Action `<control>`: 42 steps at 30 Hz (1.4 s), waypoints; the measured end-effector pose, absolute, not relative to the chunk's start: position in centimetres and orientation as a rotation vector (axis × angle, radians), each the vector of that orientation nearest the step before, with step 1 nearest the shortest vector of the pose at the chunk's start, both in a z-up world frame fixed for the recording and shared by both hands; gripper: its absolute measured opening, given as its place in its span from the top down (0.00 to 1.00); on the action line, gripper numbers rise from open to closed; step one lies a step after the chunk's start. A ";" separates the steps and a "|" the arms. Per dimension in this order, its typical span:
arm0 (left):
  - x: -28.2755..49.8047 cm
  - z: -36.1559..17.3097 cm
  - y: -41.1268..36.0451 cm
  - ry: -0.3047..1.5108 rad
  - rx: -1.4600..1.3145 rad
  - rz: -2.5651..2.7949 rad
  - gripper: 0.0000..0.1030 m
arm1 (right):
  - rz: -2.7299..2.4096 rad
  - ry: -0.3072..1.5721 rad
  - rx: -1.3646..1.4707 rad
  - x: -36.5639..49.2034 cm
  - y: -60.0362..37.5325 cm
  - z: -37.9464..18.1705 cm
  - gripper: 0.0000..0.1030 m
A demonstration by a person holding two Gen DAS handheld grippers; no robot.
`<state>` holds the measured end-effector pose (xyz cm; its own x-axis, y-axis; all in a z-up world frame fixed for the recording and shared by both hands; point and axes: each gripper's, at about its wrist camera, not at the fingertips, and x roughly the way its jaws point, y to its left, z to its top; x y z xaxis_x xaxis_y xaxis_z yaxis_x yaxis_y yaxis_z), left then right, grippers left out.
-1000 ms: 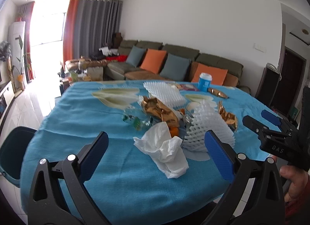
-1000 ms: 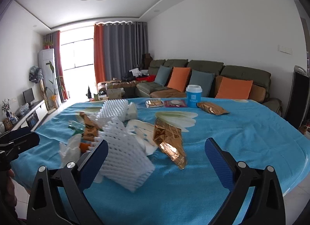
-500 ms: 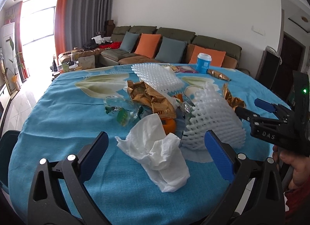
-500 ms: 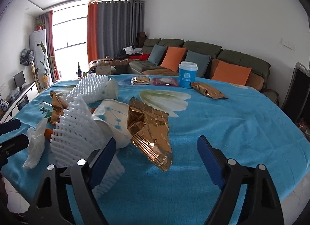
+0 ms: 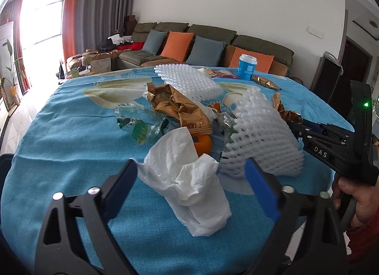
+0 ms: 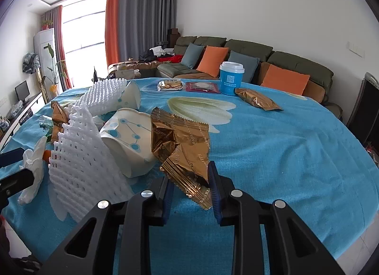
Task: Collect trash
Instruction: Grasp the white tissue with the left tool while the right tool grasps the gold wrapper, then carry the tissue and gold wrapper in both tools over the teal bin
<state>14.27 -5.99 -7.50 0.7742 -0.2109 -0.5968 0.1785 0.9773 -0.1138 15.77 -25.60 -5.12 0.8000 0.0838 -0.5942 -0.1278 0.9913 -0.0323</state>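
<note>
A heap of trash lies on the blue tablecloth [image 6: 284,156]. My left gripper [image 5: 191,180] is open and closing, with a crumpled white tissue [image 5: 189,187] between its blue pads; neither pad presses on it. My right gripper [image 6: 190,192] has its jaws narrow and closing around the lower corner of a gold foil wrapper [image 6: 182,147]; the right pad touches the foil, the left stands just off it. A white foam fruit net [image 6: 80,156] and a paper cup [image 6: 128,137] lie left of that wrapper. The right gripper [image 5: 298,128] reaches in beside the foam net [image 5: 260,142].
Another gold wrapper [image 5: 177,106], orange peel [image 5: 203,143], clear plastic [image 5: 139,125] and a second foam net [image 5: 187,80] lie behind the tissue. A blue lidded cup [image 6: 231,78], a gold packet [image 6: 258,102] and snack packs stand farther back. A hand [image 5: 355,204] holds the right gripper.
Both grippers came forward and down toward the heap. The right jaws narrowed sharply around the gold wrapper's corner. The left jaws narrowed a little around the tissue.
</note>
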 end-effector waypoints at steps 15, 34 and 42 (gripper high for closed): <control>14.8 -8.6 -5.1 0.682 -0.080 -0.213 0.83 | 0.091 0.586 -0.064 15.0 -25.9 -4.0 0.82; 9.8 -3.7 2.6 0.451 -0.199 -0.070 0.87 | 0.427 0.420 -0.012 13.7 -17.8 2.8 0.82; 7.0 -2.9 8.8 0.399 -0.244 0.090 0.87 | 0.666 0.449 -0.041 14.0 -10.6 2.8 0.82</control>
